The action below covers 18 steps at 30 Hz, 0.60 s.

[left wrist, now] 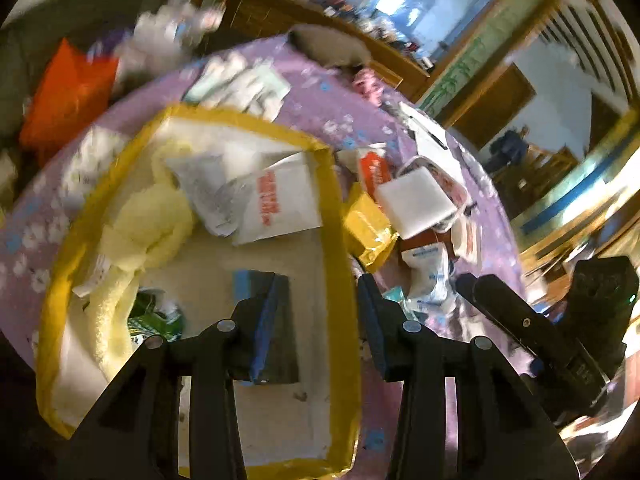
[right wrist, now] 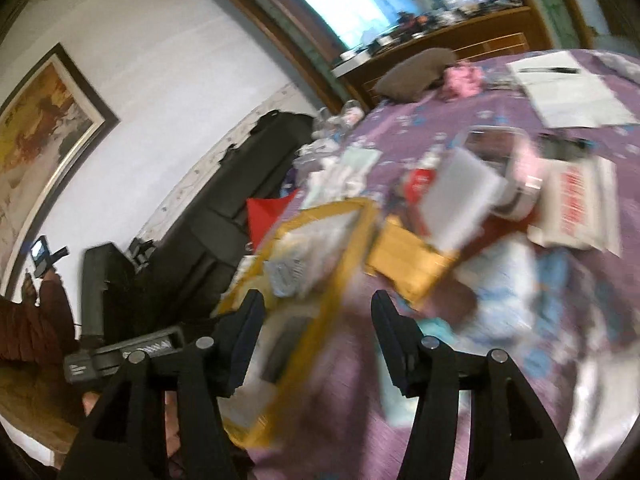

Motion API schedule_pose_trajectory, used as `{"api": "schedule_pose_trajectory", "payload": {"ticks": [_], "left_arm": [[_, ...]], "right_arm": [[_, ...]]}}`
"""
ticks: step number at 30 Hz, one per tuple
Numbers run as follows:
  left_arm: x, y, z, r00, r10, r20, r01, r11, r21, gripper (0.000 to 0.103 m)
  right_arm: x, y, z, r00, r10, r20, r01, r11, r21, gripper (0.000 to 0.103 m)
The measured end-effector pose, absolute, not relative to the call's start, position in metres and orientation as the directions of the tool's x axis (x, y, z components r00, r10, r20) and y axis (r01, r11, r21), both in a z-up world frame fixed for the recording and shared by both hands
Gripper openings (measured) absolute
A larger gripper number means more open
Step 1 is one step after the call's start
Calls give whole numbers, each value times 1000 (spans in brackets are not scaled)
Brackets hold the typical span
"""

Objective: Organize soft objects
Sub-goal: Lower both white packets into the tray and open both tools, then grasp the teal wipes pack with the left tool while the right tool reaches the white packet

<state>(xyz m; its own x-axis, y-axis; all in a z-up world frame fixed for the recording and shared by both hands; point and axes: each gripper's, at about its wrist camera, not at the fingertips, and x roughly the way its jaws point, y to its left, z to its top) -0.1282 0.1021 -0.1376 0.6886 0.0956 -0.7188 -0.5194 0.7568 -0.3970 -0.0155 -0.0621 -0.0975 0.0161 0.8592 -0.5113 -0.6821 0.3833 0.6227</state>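
A white box with a yellow taped rim point(left wrist: 332, 208) sits on the purple floral tablecloth point(left wrist: 320, 100). Inside lie a pale yellow towel point(left wrist: 148, 220), a white packet with red print point(left wrist: 280, 196), a grey-white packet point(left wrist: 208, 188) and a dark sponge with a blue edge point(left wrist: 280, 320). My left gripper point(left wrist: 316, 308) is open and empty above the box's right rim. My right gripper point(right wrist: 316, 320) is open and empty above the same box point(right wrist: 352, 240). It also shows at the right of the left wrist view point(left wrist: 532, 320). A white sponge block point(left wrist: 416, 200), a yellow packet point(left wrist: 368, 224) and a blue-white pouch point(left wrist: 428, 276) lie right of the box.
An orange bag point(left wrist: 68, 96) lies at the table's left edge. White papers point(right wrist: 572, 92), a brown cushion point(right wrist: 416, 72) and a pink soft item point(right wrist: 464, 76) sit at the far side. A dark sofa point(right wrist: 224, 200) stands beyond the table. The right wrist view is blurred.
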Motion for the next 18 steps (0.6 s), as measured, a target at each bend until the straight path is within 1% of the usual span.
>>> {"api": "schedule_pose_trajectory", "payload": {"ticks": [2,4,8,11,14,18], "left_arm": [[-123,81,-132,688,117,-716,-493,800,-343,40],[-116,63,-131,707,48,-706,-439,812,-385,40],[-102,42,-137,691,43,-722,-435,822,-367,40],[-91,28,-141,668,-23,-744,-394,837,-380,40],[-87,15,-141,651,-15,-759,-385,855,-348,40],[-84,11,-145,643,-27,-765,-394,846,-360,40]], "right_arm": [[-18,-78,-101,53,848,-528,-682,417,601,56],[-21,-94,-105,97,829,-550,-680,459,572,56],[-23,-129,-109,194,792,-579,-652,545,527,56],[-24,-150,-111,226,778,-586,-629,576,522,56],[-23,-164,-115,245,754,-609,-610,608,508,56],[-19,-175,-116,308,692,-653,-600,674,431,56]]}}
